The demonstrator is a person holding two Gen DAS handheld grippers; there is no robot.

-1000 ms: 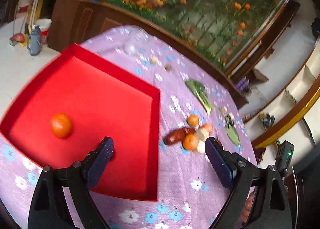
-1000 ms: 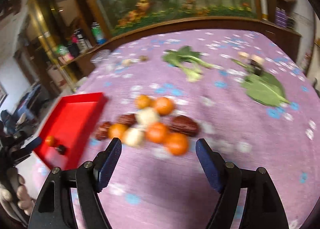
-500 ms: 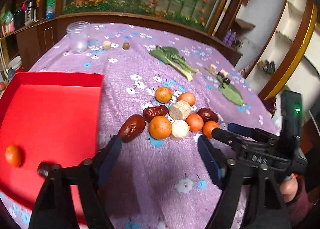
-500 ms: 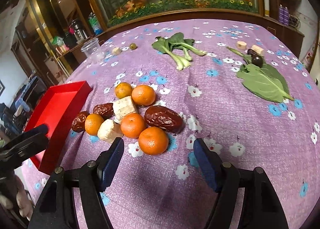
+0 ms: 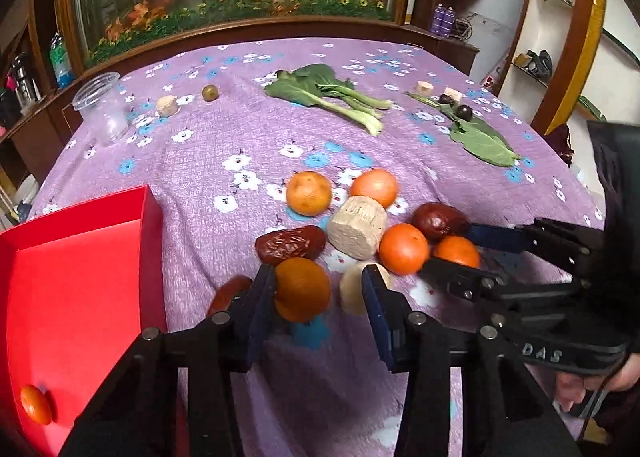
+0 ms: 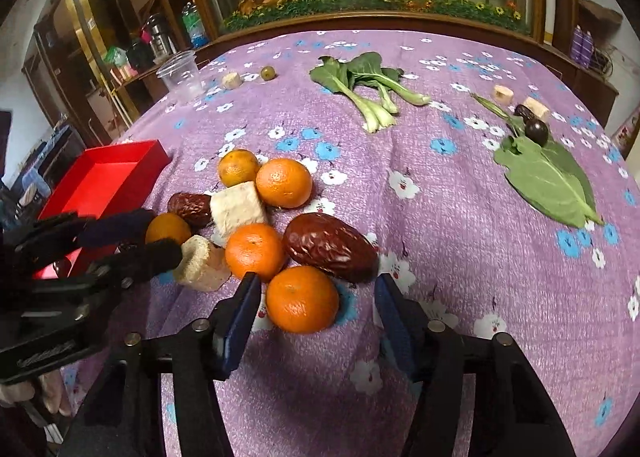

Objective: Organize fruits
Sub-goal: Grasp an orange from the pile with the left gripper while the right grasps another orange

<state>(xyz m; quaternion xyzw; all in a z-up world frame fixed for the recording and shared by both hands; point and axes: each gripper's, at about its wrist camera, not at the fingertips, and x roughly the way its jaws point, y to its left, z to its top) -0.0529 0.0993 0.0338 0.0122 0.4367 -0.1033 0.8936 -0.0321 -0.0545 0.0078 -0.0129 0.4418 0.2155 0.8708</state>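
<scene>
**Both tongs close in on the fruit pile**

The left gripper [image 5: 320, 297] straddles the nearest mandarin [image 5: 302, 289], jaws wide, its left pad at the skin, the right one clear. The right gripper [image 6: 314, 307] brackets its own orange [image 6: 302, 299] at the near right of the heap, jaws open, gripping nothing. This looks like the pick step; next, each must squeeze and lift. The red tray [image 5: 154, 217] waits at the left with one fruit in it (a small one, near corner). The big date [image 6: 330, 247] lies behind the orange, long axis running far-left to near-right, across the right tongs' line.
</scene>
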